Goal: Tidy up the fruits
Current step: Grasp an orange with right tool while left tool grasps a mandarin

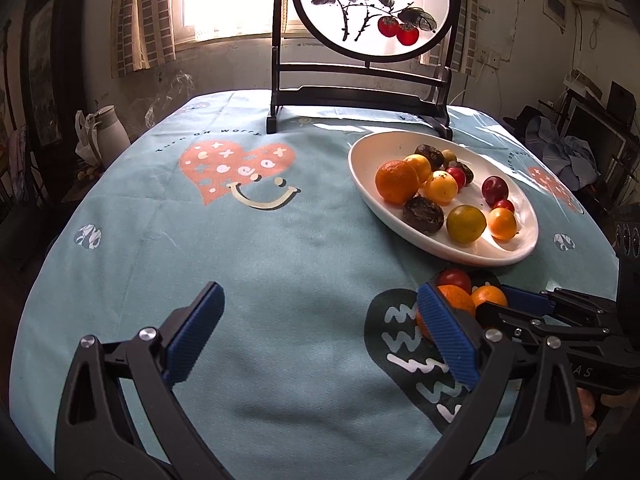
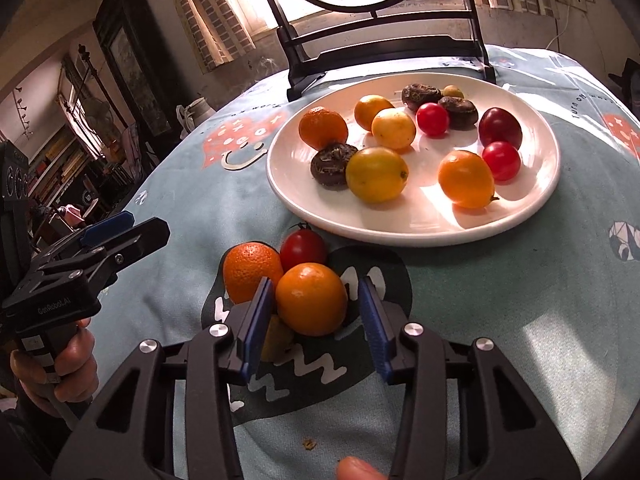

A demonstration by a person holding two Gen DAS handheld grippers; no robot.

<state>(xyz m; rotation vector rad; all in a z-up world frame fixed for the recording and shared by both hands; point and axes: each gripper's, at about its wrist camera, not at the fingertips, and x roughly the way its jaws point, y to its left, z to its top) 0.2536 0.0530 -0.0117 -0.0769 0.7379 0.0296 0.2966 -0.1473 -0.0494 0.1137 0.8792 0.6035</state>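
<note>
While an orange fruit (image 2: 311, 298) sits on the tabletop between the blue pads of the right gripper (image 2: 318, 320), it is flanked rather than clamped: the left pad lies just against it, and a gap is seen on the other side. Its jaws are therefore set at a middling width, holding nothing. Just behind this fruit, a dimpled mandarin (image 2: 252, 270) and a red cherry tomato (image 2: 302, 247) are grouped, touching one another, and a yellowish piece (image 2: 276, 336) is partly hidden beneath the left pad (its kind cannot be told). The cluster rests on a dark patch printed on the pale blue tablecloth (image 2: 500, 320).

Beyond the cluster, a white oval plate (image 2: 400, 236) is loaded with more fruit: orange and yellow citrus, red cherry tomatoes, a dark plum and several dark wrinkled pieces, all lying loosely apart or touching in pairs.

The left gripper (image 1: 320, 332) is held over a bare stretch of cloth to the left of the cluster, its jaws spread wide and gripping nothing. In the right wrist view it is seen in a hand (image 2: 60, 364) at the left edge.

At the far edge of the tabletop, a dark-framed round screen (image 1: 374, 8) painted with red fruit stands upright behind the plate.
</note>
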